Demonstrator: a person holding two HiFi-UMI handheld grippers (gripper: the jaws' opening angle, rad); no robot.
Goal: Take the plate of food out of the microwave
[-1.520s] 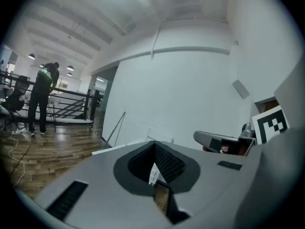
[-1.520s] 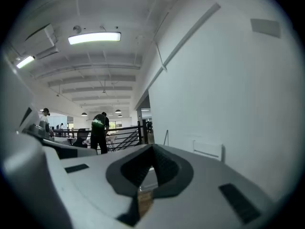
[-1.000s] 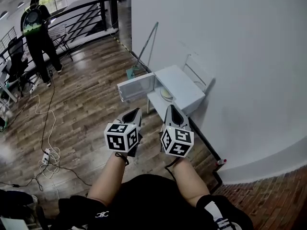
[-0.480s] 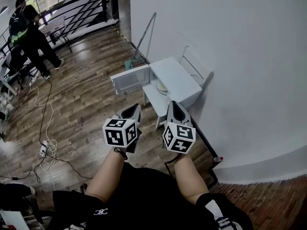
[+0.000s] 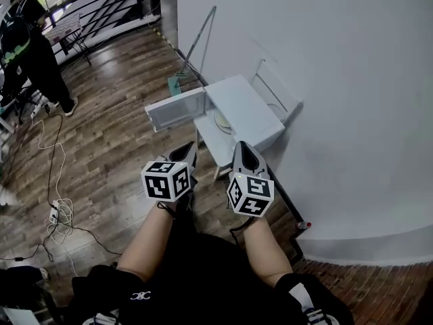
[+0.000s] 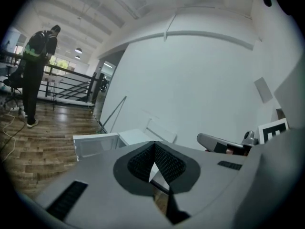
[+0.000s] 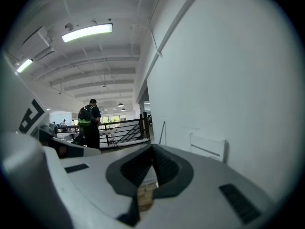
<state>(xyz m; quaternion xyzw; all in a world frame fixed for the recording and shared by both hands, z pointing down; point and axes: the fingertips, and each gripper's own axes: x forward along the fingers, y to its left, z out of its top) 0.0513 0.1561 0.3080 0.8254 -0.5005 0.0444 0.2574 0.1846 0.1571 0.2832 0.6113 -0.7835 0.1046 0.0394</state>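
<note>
- Facing the microwave from above and behind, the person holds both tongs low, well short of it, tips aimed toward its open front.
- The door is swung out to the left, so the cavity is open on the side facing the person.
- The plate sits inside, just behind the front lip. Only a pale round sliver shows, and the food on it is too small to make out.
- The left gripper has its jaws pressed together on nothing. It points at the hinge edge between door and cavity.
- The right gripper also has its pads closed together, with nothing between them. It lines up below the cavity mouth, slightly right of the plate.
- The plate lies ahead of both tongs, between their lines of aim, and looks a little nearer the right one. Being round, it offers no long axis, so the near rim is the likely hold.
- Both pairs of jaws probably need to spread before reaching in.
</note>
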